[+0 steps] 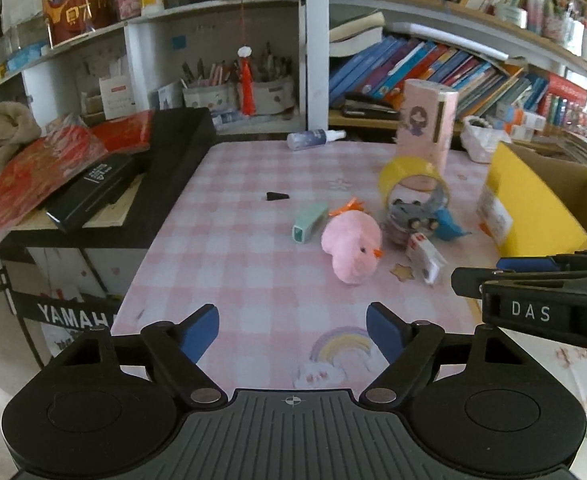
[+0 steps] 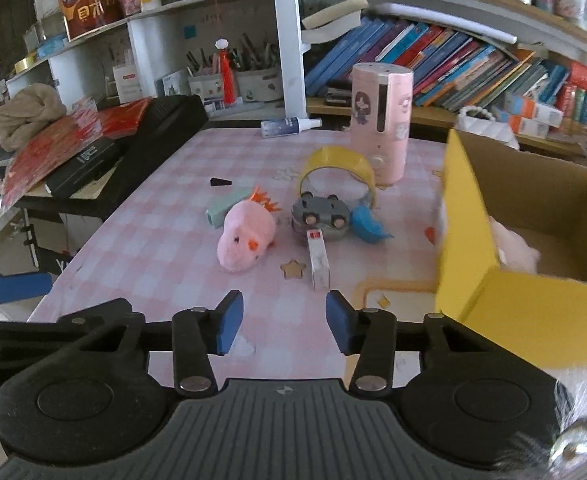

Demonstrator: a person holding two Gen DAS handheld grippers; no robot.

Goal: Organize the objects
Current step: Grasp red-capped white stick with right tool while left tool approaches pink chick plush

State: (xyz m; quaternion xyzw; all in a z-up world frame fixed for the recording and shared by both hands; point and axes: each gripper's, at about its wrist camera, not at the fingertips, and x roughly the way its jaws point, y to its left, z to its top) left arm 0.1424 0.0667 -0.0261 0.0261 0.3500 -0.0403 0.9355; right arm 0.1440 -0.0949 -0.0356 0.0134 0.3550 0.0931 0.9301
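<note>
A pink plush chick point(image 1: 353, 246) point(image 2: 247, 240) lies mid-table beside a mint-green small case point(image 1: 309, 222). Right of it are a grey toy car point(image 2: 321, 216), a yellow tape roll point(image 2: 333, 164), a blue scrap point(image 2: 367, 226) and a small white box point(image 2: 319, 258). A yellow cardboard box point(image 2: 465, 240) stands at the right with a pink soft thing point(image 2: 513, 248) inside. My left gripper point(image 1: 292, 330) hangs open over the near table edge, empty. My right gripper point(image 2: 284, 322) is open more narrowly, nothing between its pads, just left of the box.
A tall pink cylinder point(image 2: 381, 120), a spray bottle point(image 2: 289, 126) and a black cone point(image 2: 219, 182) sit farther back on the pink checked cloth point(image 1: 233, 260). A black keyboard case point(image 1: 181, 132) with red papers flanks the left. Bookshelves point(image 2: 433, 48) rise behind.
</note>
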